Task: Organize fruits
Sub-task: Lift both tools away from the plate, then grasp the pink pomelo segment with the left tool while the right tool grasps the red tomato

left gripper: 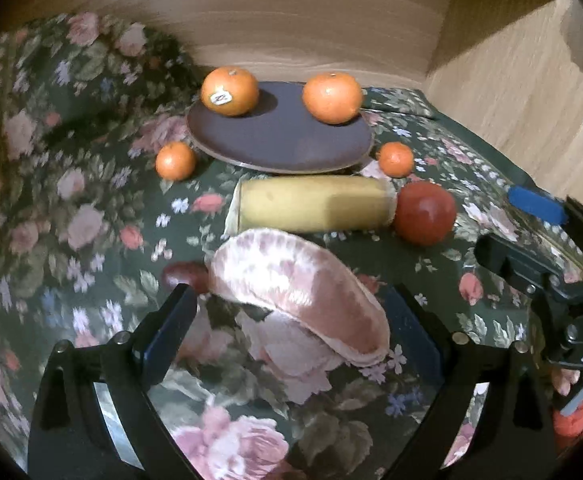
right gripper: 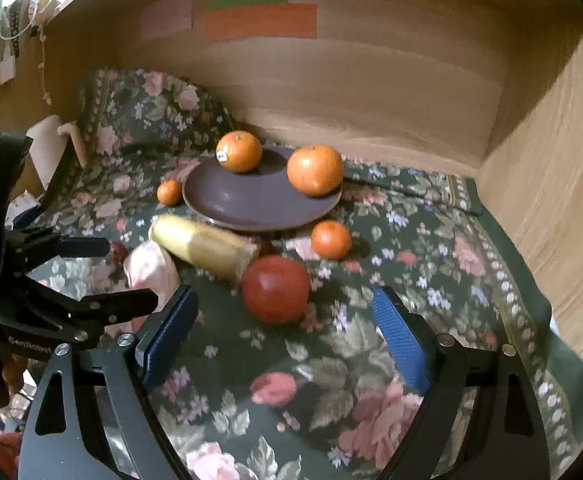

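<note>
Nearest, the left claw [left gripper: 291, 344] gapes wide around the pomelo wedge [left gripper: 303, 300]; right claw [right gripper: 287, 344], wide and empty, faces the tomato [right gripper: 276, 289]. Banana [left gripper: 315, 204] and small mandarins lie loose beyond. Farthest, only two oranges sit on the plate [left gripper: 283, 140] — most sorting remains.

dark red fruit [left gripper: 182, 276]: mostly tucked behind the pomelo segment [left gripper: 299, 292] and a jaw pad, can't tell what kind
orange's sticker [left gripper: 221, 98]: print way too small to read
banana [right gripper: 205, 246]: smeared with blur in the right wrist view, near end hidden by the red apple [right gripper: 276, 289]
right gripper [left gripper: 547, 264]: cut off by the frame edge in the left view
</note>
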`<state>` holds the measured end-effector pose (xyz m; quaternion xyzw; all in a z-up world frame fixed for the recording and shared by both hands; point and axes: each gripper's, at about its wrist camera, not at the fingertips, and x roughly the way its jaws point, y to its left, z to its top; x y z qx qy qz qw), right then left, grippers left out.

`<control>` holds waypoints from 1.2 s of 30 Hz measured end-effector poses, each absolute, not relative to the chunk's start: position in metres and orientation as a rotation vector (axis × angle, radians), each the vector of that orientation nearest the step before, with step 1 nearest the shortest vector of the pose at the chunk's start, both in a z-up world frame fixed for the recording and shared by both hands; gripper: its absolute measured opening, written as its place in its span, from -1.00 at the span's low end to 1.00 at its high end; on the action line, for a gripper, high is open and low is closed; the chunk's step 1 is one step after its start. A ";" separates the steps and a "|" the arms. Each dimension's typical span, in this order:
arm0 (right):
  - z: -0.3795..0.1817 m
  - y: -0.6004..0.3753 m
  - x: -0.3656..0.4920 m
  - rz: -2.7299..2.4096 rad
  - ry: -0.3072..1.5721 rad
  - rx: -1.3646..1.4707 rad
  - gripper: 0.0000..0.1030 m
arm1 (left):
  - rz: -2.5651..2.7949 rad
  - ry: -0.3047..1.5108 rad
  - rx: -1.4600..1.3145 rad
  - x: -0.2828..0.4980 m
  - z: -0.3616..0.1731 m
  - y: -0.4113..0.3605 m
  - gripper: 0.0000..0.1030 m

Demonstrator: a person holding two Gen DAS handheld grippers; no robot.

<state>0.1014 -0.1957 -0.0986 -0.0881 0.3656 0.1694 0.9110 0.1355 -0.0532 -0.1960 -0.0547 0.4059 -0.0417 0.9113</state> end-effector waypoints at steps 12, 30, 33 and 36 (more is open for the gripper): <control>-0.117 -0.205 0.118 0.363 0.803 -0.127 0.70 | -0.009 0.819 -0.094 0.150 -0.209 -0.073 0.92; -0.138 -0.190 0.149 0.420 0.911 -0.109 0.27 | -0.171 0.824 -0.034 0.132 -0.204 -0.038 -0.13; -0.139 -0.189 0.149 0.418 0.908 -0.112 0.13 | -0.195 0.831 -0.018 0.131 -0.204 -0.034 -0.15; -0.136 -0.188 0.148 0.438 0.907 -0.108 -0.12 | -0.217 0.848 -0.017 0.130 -0.202 -0.032 -0.15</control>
